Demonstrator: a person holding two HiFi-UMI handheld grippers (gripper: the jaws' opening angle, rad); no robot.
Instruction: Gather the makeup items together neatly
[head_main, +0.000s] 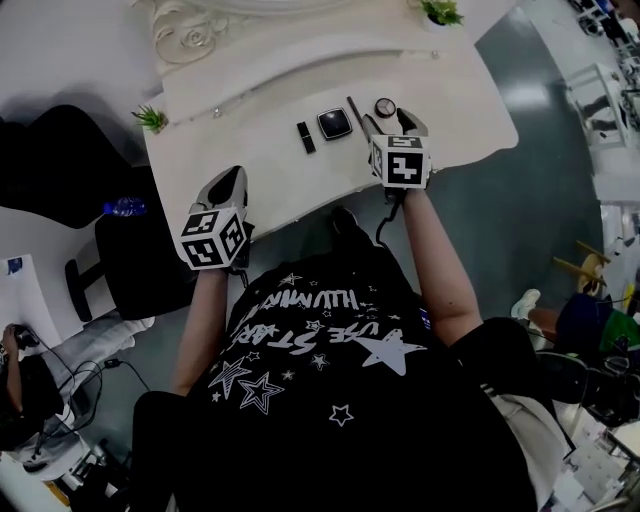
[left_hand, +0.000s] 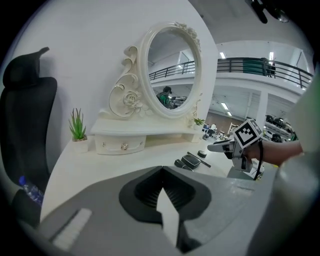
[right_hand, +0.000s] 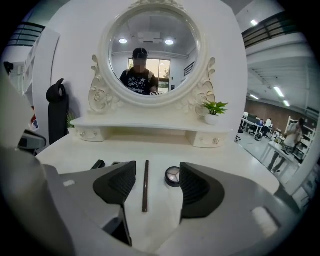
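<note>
Right gripper (right_hand: 157, 171) hangs above the right part of the table (head_main: 255, 160), tilted down. Jaws stand apart and grip nothing. Framed between them on the tabletop are the pencil (right_hand: 145, 192) and the pot (right_hand: 172, 176), close together but not touching, neither met by a pad. The gap looks set to take one of these, probably.

Compact (head_main: 334, 123) and lipstick (head_main: 306, 137) lie just left of the pencil, so all four make a loose row, not yet tidy.

Left gripper (left_hand: 161, 172) is at the near left edge, well apart from the items. Its jaws are closed on nothing, seemingly parked since no item lies on its side.
</note>
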